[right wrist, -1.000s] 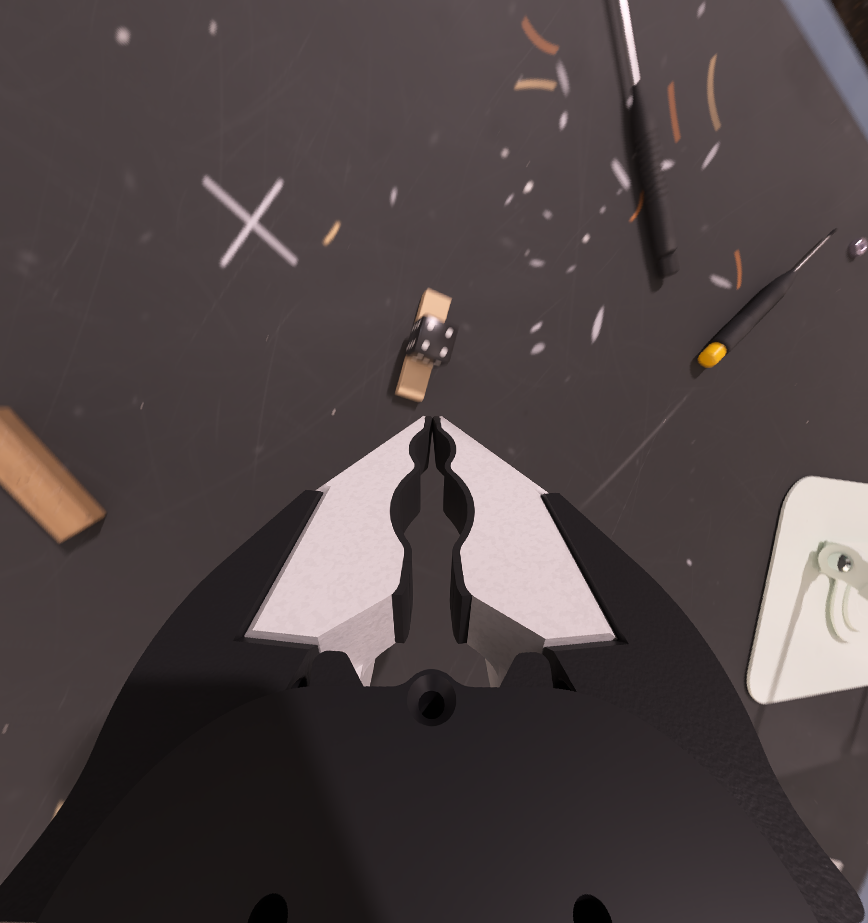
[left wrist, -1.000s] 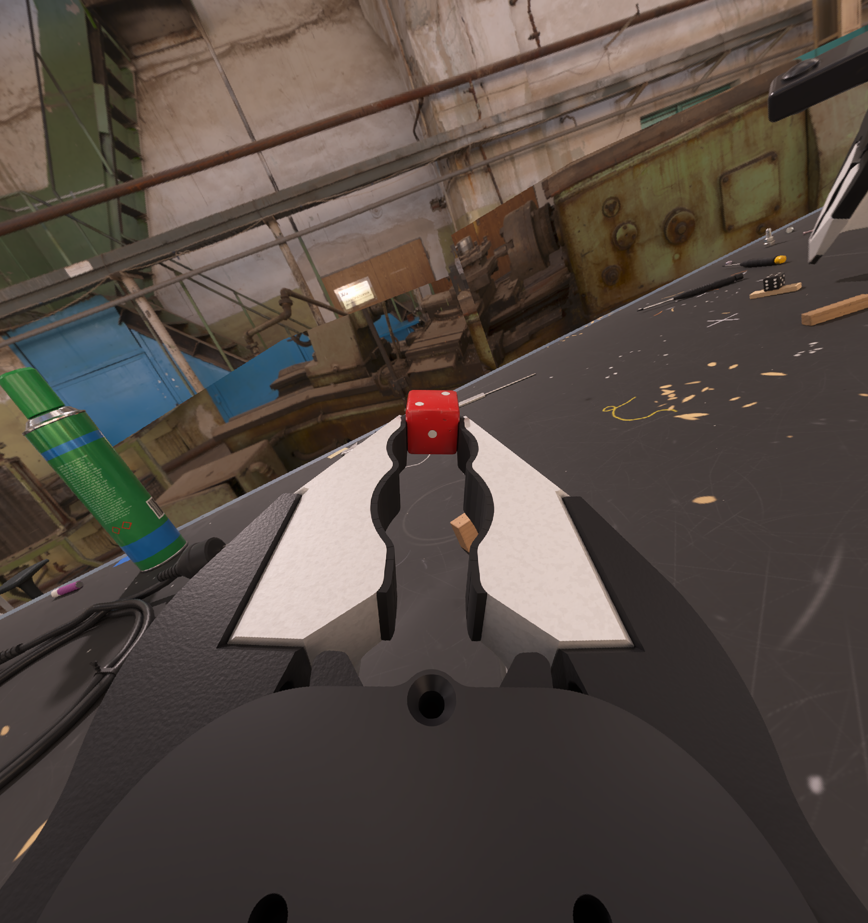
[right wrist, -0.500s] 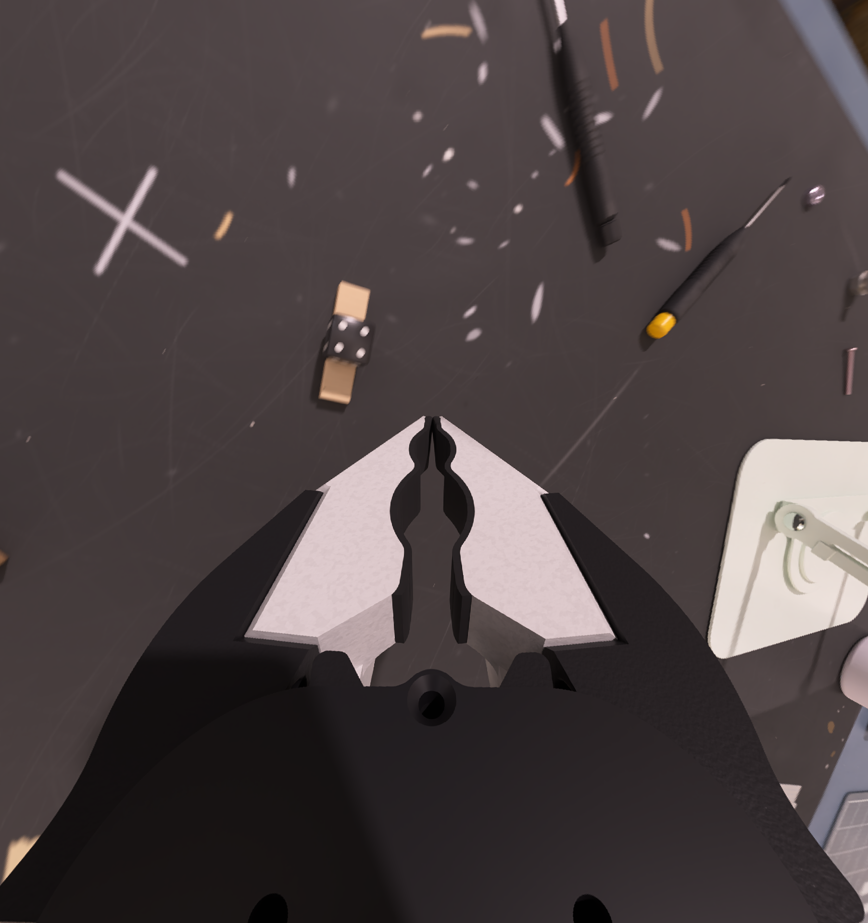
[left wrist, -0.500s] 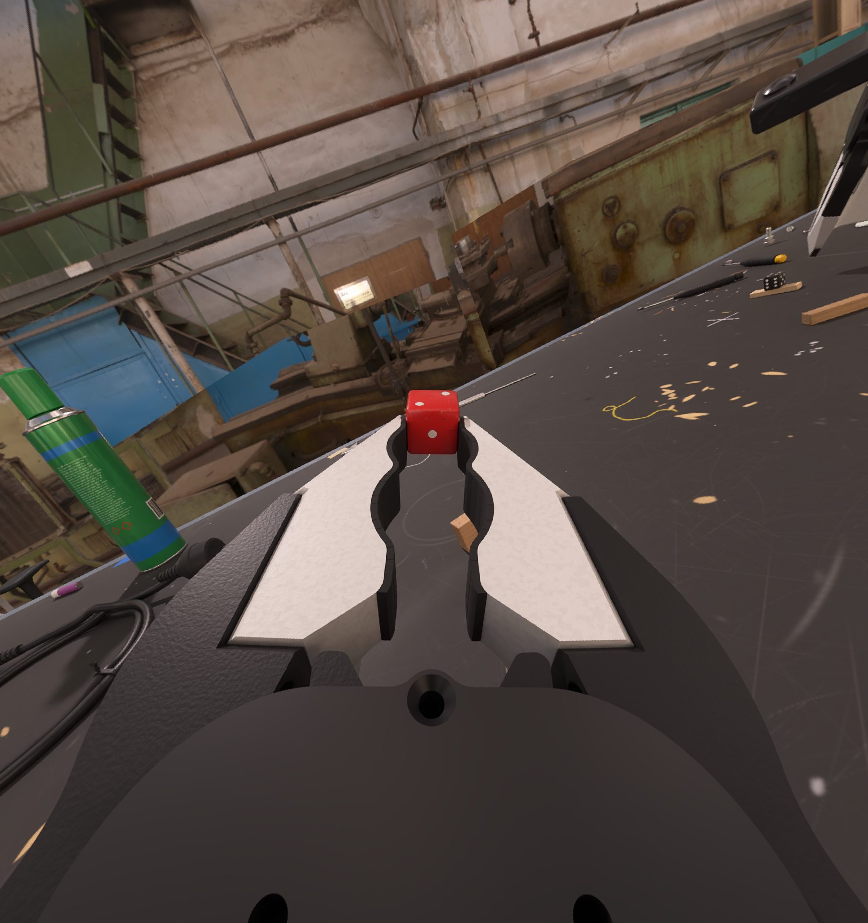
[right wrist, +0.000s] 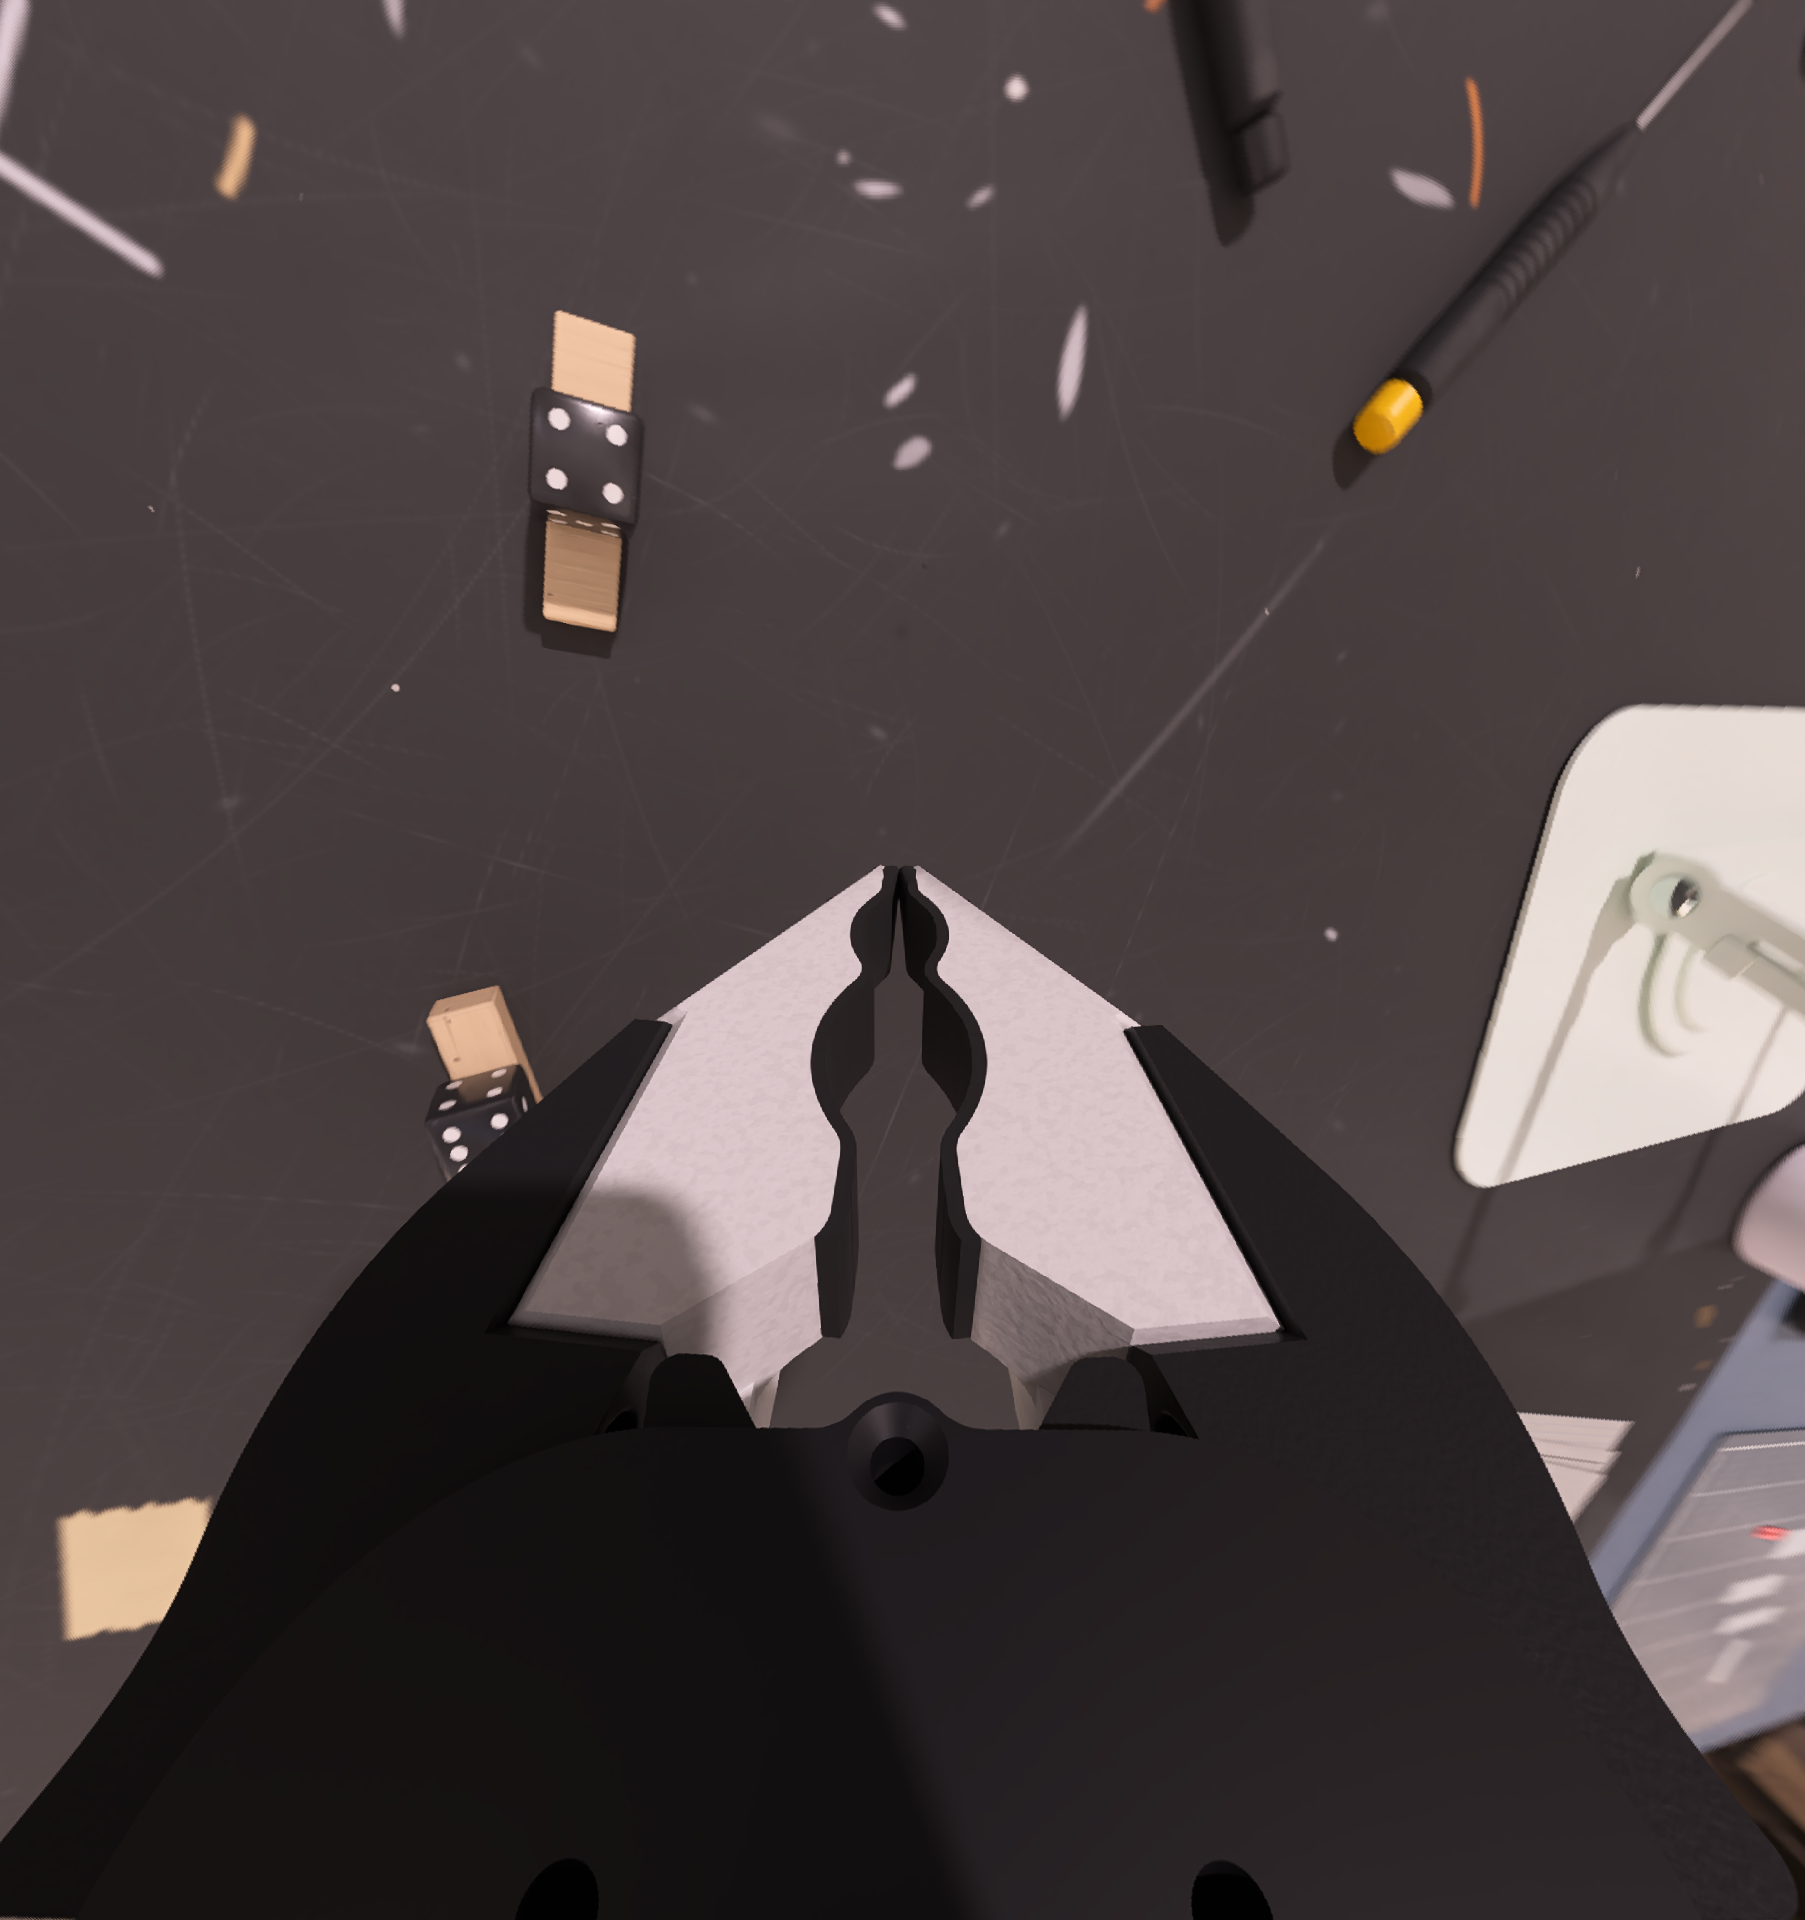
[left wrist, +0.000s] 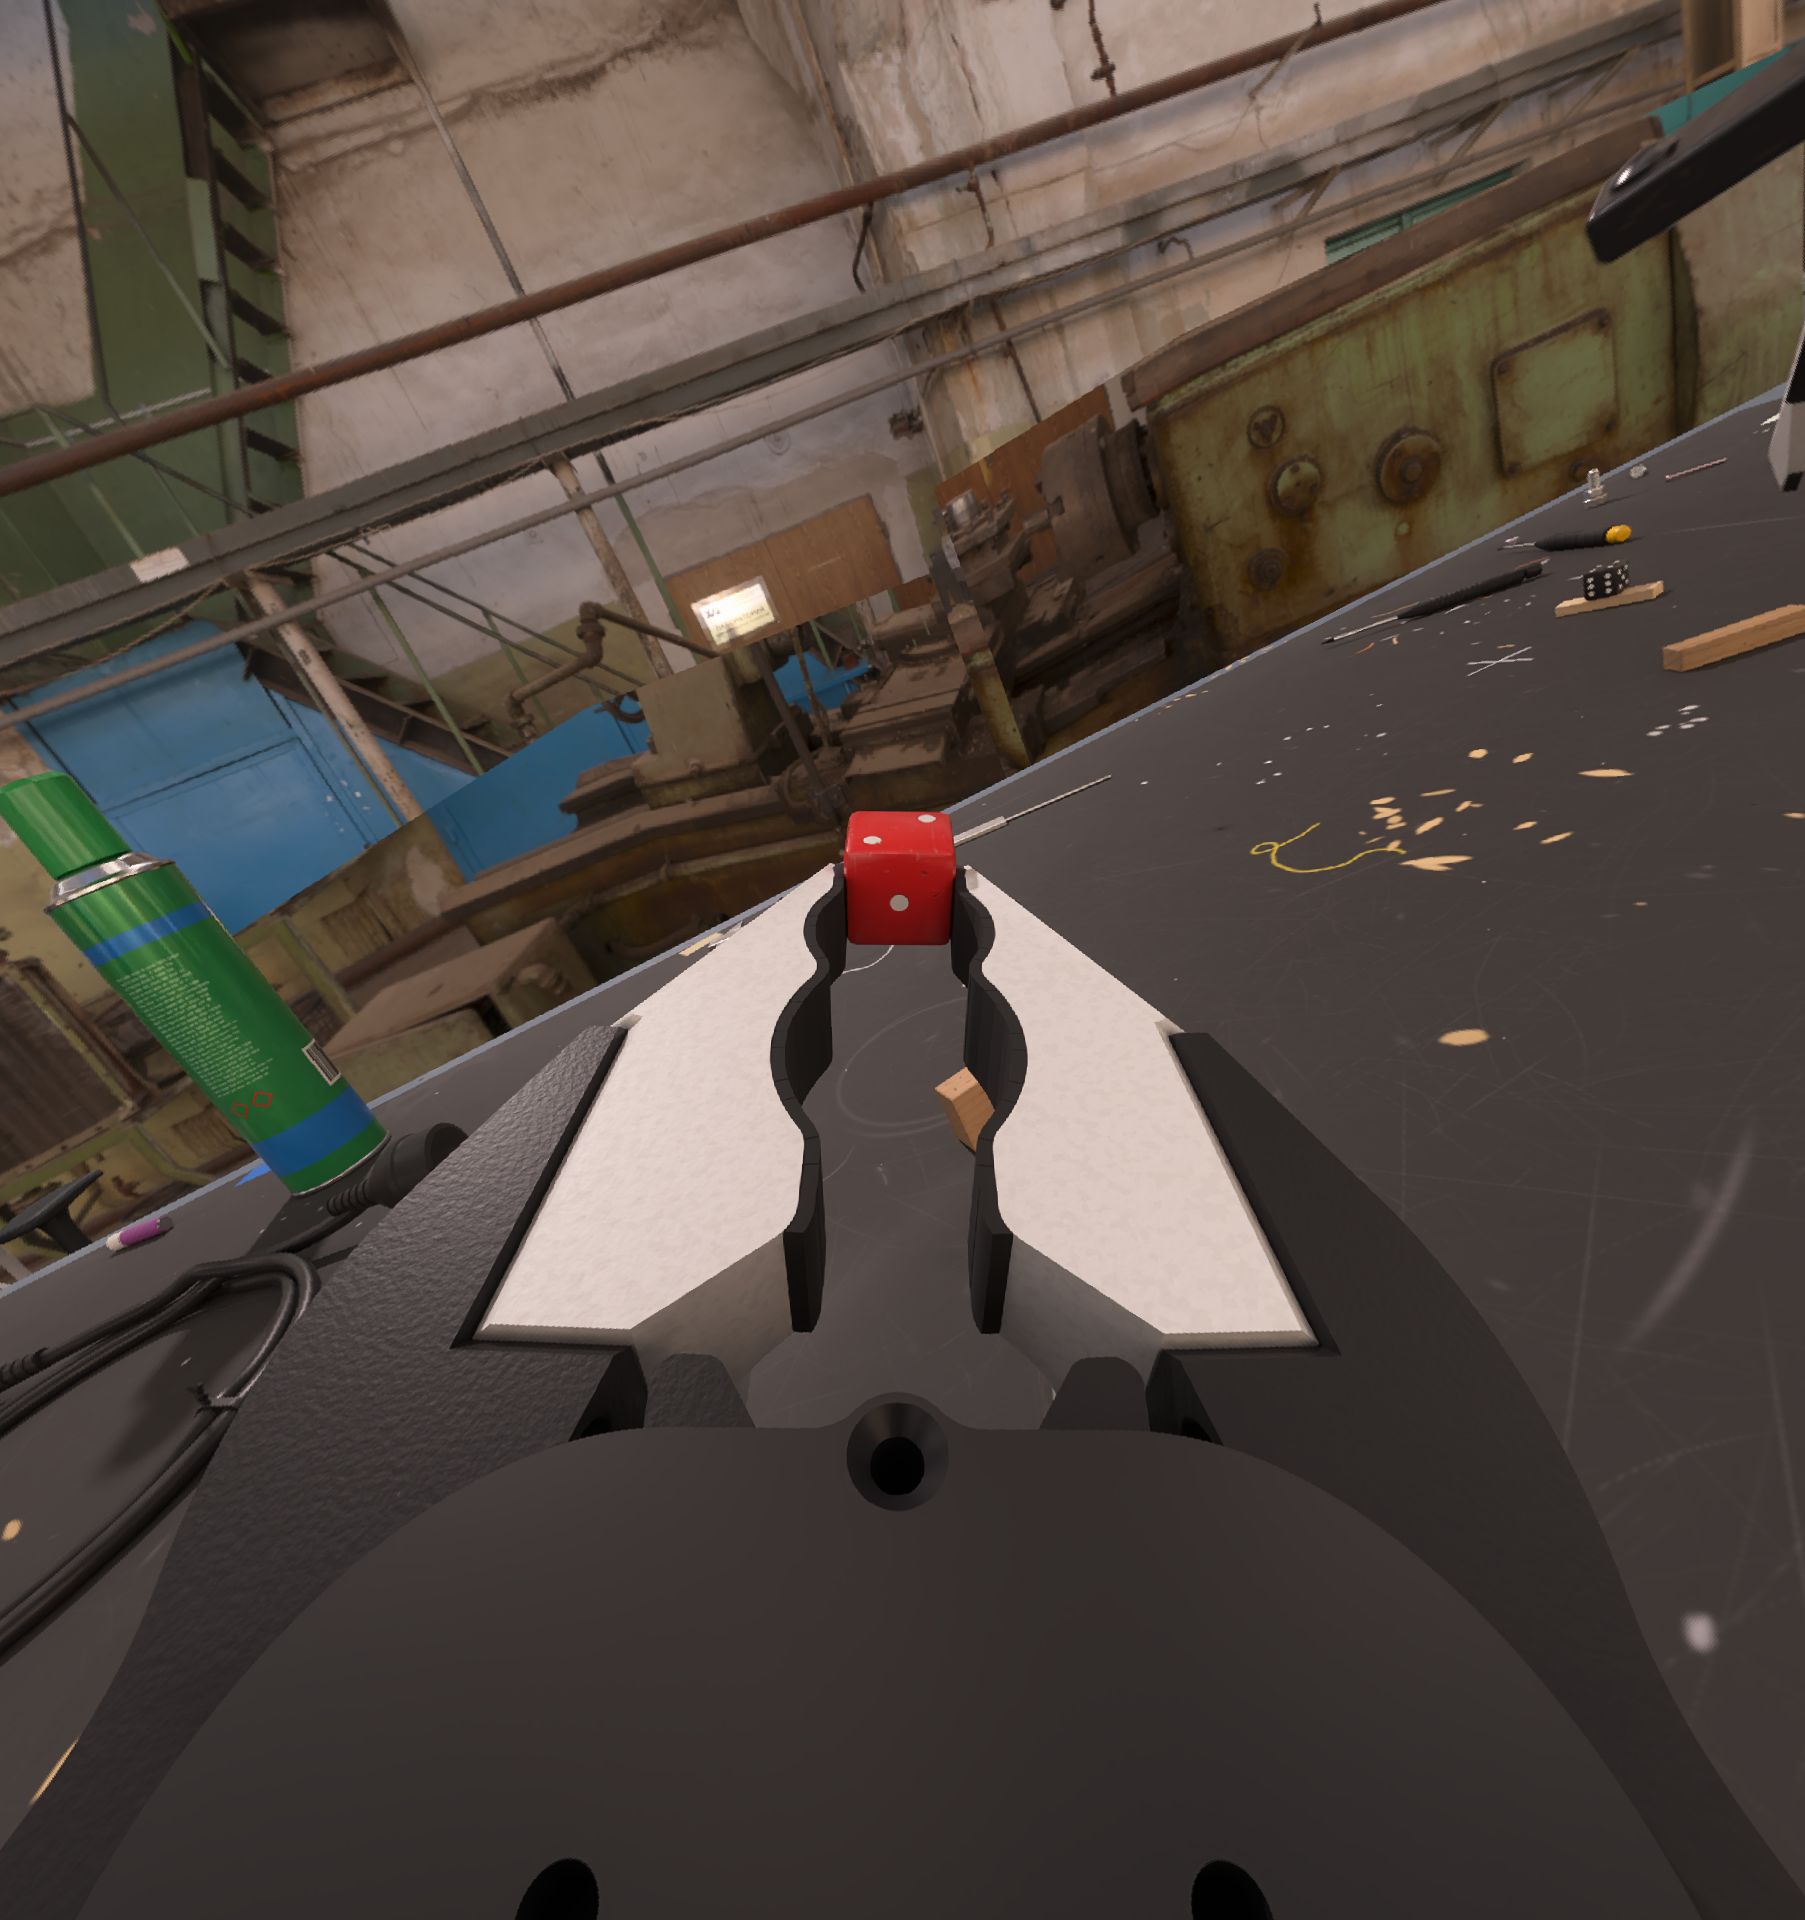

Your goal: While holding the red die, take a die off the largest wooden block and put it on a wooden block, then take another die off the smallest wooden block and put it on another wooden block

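By the far edge of the tabletop [left wrist: 1397, 1091], at the left of the left wrist view, a green spray can [left wrist: 191, 987] stands upright with black cables [left wrist: 150, 1340] just beside its foot. In the middle the left gripper [left wrist: 899, 883] is closed on the red die [left wrist: 899, 878], pinching it at the very fingertips and lifted off the surface; that fits a task that wants this die kept in hand while the other gripper does the moving. Between its fingers a small wooden block [left wrist: 963, 1104] shows on the tabletop below. Toward the right edge lie a long bare wooden block [left wrist: 1737, 636] and, beyond it, a thin wooden block [left wrist: 1609, 596] with a black die [left wrist: 1604, 579] sitting on top. In the right wrist view that thin block [right wrist: 586, 473] sits at upper left, its die [right wrist: 584, 457] across its middle. Lower down, a second black die [right wrist: 470, 1122] rests on another wooden block [right wrist: 472, 1029], partly hidden by the gripper body. The right gripper [right wrist: 897, 873] hangs above bare tabletop with its fingers closed together on nothing, over neither die, so no pick seems under way yet. At the right edge are a yellow-capped screwdriver [right wrist: 1480, 301] and a white lamp base [right wrist: 1656, 935]. Which block is largest or smallest I cannot tell from here.
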Robot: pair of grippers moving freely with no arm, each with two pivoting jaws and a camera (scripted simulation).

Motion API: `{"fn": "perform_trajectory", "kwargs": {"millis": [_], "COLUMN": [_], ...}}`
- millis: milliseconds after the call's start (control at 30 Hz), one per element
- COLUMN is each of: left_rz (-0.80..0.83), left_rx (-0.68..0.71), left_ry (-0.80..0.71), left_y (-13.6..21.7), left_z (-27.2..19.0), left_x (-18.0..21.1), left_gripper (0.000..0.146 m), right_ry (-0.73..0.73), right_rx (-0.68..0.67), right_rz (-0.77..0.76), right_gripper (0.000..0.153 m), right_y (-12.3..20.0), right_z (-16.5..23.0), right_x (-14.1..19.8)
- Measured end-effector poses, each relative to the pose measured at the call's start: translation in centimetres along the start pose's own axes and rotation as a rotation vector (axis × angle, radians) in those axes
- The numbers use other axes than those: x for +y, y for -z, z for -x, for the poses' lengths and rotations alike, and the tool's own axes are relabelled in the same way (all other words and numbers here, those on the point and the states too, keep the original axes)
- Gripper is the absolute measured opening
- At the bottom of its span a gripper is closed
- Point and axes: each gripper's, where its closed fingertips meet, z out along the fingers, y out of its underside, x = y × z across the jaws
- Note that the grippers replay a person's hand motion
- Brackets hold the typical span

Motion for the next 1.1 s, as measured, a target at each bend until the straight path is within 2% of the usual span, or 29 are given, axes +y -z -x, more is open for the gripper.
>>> {"fn": "perform_trajectory", "kwargs": {"millis": [100,267,400,533,767,1100], "left_rz": [0.001,0.000,0.000,0.001,0.003,0.003], "left_rx": [0.001,0.003,0.004,0.005,0.006,0.008], "left_ry": [-0.003,-0.004,-0.006,-0.007,-0.012,-0.016], "left_y": [0.0,0.0,0.0,0.0,0.0,0.0], "left_z": [0.0,-0.1,-0.1,-0.1,-0.1,-0.2], "left_x": [0.0,0.0,0.0,0.0,0.0,0.0], "left_gripper": [0.019,0.019,0.019,0.019,0.019,0.019], "right_ry": [-0.063,-0.010,-0.115,-0.261,-0.295,-0.272], "right_rx": [-0.017,0.090,0.139,0.201,0.115,0.043], "right_rz": [-0.003,0.085,0.088,0.005,-0.054,-0.170], "right_gripper": [0.000,0.000,0.000,0.000,0.000,0.000], "right_y": [0.6,0.7,1.3,1.2,-0.7,-0.7], "right_z": [-0.3,-0.6,-1.5,-3.6,-3.5,-2.0], "right_x": [0.9,3.2,5.1,6.9,8.9,7.3]}}
